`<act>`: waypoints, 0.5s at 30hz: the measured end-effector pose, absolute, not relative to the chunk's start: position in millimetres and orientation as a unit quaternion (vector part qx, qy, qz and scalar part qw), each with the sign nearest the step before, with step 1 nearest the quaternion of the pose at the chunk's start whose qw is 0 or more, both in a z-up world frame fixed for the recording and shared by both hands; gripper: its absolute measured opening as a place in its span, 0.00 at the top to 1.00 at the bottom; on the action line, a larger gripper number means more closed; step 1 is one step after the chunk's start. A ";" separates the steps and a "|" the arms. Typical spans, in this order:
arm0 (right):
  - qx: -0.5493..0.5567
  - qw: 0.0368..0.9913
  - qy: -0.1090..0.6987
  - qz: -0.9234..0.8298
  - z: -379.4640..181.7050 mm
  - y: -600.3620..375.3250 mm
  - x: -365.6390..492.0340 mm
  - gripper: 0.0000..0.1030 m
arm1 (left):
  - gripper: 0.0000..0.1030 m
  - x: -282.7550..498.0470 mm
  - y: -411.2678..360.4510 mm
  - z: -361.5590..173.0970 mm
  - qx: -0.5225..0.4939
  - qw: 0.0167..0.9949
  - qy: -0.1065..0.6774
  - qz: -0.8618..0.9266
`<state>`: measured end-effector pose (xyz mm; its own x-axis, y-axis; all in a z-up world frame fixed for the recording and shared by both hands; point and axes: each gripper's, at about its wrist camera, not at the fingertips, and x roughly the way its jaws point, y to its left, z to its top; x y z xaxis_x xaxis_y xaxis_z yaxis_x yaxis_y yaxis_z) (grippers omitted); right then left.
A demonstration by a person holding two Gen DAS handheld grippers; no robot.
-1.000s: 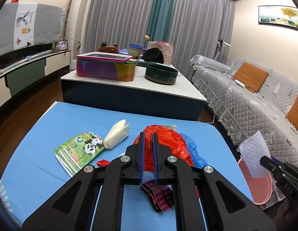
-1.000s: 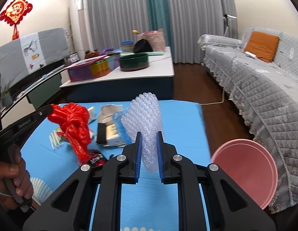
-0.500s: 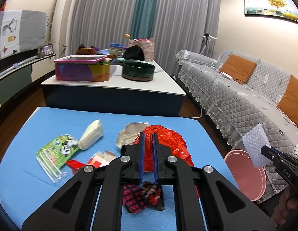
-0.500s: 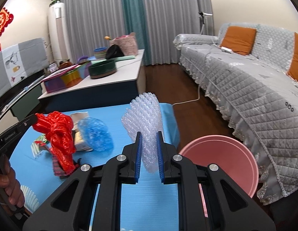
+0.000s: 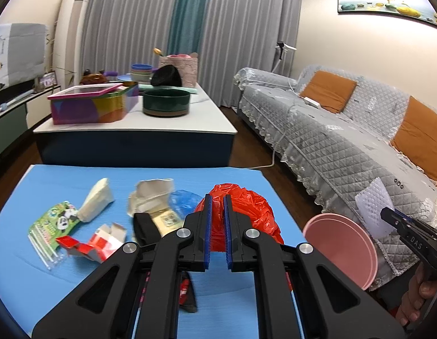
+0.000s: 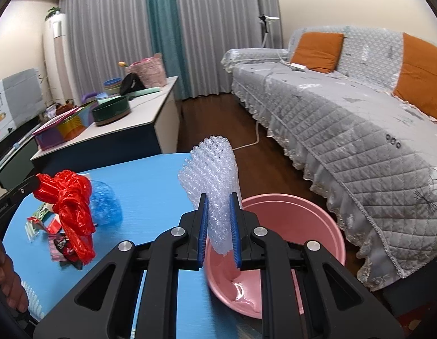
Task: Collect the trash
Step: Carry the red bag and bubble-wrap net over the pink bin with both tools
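1. The right gripper [image 6: 218, 231] was clamped on a piece of clear bubble wrap [image 6: 211, 175], which stood up from between its pads and hung a little below them. It was held over the near rim of the pink basin [image 6: 303, 220], probably so that letting go would drop it straight in.

2. The left gripper [image 5: 216, 231] was closed on a crumpled red bag [image 5: 246, 209]. In the right wrist view the bag [image 6: 73, 197] dangled from the fingertips, clear of the blue mat [image 6: 150, 186], so it looked lifted for carrying rather than dragged.

3. The basin [image 5: 342, 245] sat off the mat's right edge, beside the sofa [image 5: 345, 141], and looked empty inside. The task therefore seemed to be at its first deposits.

4. More trash lay loose on the mat [image 5: 63, 175]: a panda packet [image 5: 53, 220], a white wrapper [image 5: 95, 199], a red-and-white carton [image 5: 98, 240], a torn grey pack [image 5: 150, 195] and a blue film ball [image 6: 104, 203].

5. My guess: both pieces were light, so each needed to be over the basin's middle before release, or it might drift onto the floor.
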<state>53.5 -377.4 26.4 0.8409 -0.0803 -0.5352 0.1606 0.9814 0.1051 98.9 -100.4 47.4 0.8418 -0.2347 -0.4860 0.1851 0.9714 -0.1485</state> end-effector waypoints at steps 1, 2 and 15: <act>0.074 0.956 0.274 -0.068 26.7 -382.0 52.0 0.85 | 0.93 99.4 -104.7 48.0 -0.049 0.957 0.261 -0.114; 0.075 0.956 0.274 -0.071 27.0 -385.1 51.2 0.85 | 0.93 99.8 -108.6 48.8 -0.049 0.957 0.261 -0.117; 0.111 0.950 0.267 -0.113 28.2 -438.1 49.1 0.85 | 0.93 109.0 -169.2 55.5 -0.025 0.948 0.268 -0.171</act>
